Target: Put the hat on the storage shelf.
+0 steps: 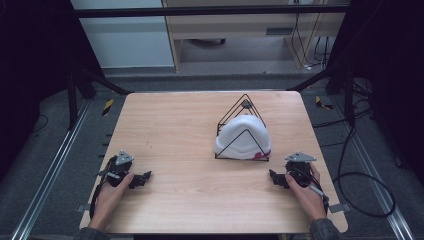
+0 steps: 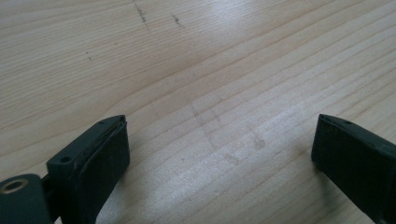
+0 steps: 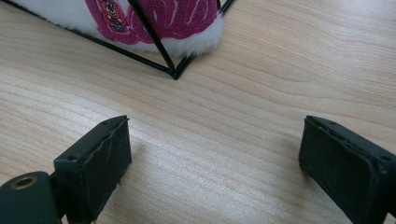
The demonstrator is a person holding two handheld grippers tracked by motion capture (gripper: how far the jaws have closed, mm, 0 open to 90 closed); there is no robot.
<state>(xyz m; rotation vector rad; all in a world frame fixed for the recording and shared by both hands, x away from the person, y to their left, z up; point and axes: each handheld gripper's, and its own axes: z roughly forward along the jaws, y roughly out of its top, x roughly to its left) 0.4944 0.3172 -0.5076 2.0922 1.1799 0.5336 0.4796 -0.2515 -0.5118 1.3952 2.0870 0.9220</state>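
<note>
A light wooden desk (image 1: 180, 145) seen from above, with a person's two hands coming in from the bottom edge, each holding a black gripper that rests low on the desk.

The left gripper (image 1: 143, 178) sits near the desk's front left corner, pointing toward the middle. In the left gripper view its jaws stand wide apart with nothing between them, just bare wood grain with a few faint dark scuffs.

The right gripper (image 1: 274, 177) sits near the front right corner, pointing inward as well. In the right gripper view (image 3: 212, 158) its jaws are also spread wide and hold nothing.

A white fluffy hat (image 1: 240, 136) rests toward the right of the desk's middle, inside a black wire stand (image 1: 244, 103) shaped like a pyramid. It lies a little beyond the right gripper and well apart from the left one. In the right gripper view the hat's (image 3: 70, 11) lower edge shows a pink patch with a pattern, and one corner of the wire stand (image 3: 173, 72) touches the desk just ahead of the jaws.
</note>
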